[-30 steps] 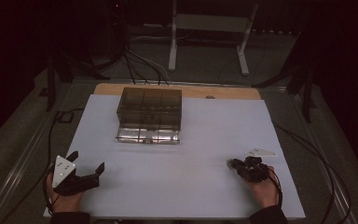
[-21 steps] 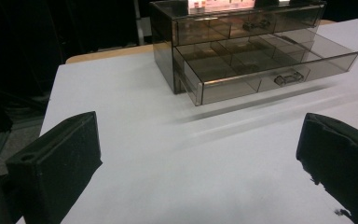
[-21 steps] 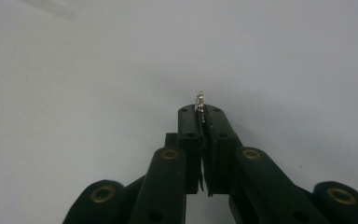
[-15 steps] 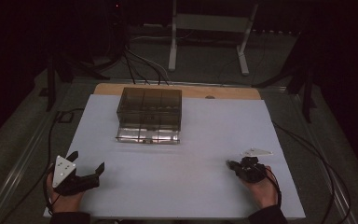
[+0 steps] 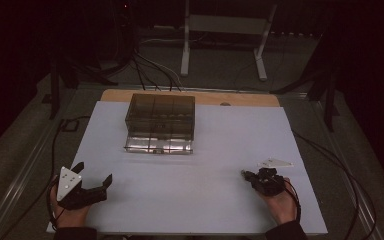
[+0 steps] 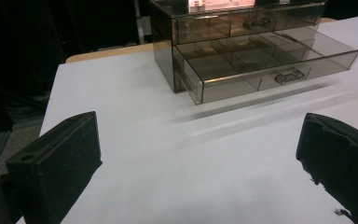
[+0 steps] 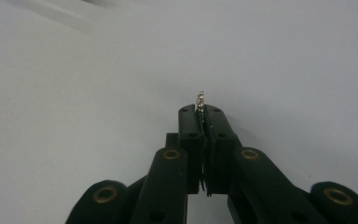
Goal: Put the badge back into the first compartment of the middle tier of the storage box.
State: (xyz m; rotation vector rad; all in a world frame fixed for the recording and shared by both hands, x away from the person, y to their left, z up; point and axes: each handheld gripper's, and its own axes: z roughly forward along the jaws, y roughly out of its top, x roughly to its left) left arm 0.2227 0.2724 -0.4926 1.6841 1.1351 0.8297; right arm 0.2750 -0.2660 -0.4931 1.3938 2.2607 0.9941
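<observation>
Right tool (image 5: 245,174) near the desk's (image 5: 230,210) right front edge — jaws pinched on a tiny metal piece (image 7: 200,99). Left tool (image 5: 92,175) gapes empty at the left front corner — open desk to the drawer box (image 5: 161,116) by the far edge.

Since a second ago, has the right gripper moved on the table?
No. The right gripper sits at the same spot relative to the drawer box, with something small and shiny pinched at its tips.

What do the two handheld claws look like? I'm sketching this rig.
Both are black two-jaw tools. The left claw carries a white three-cornered plate with dark dots and has thick, blocky black pads. The right claw has a pale three-cornered plate, brass-coloured rivets on its links and a dark trailing cable. Dark sleeves cover both forearms.
</observation>
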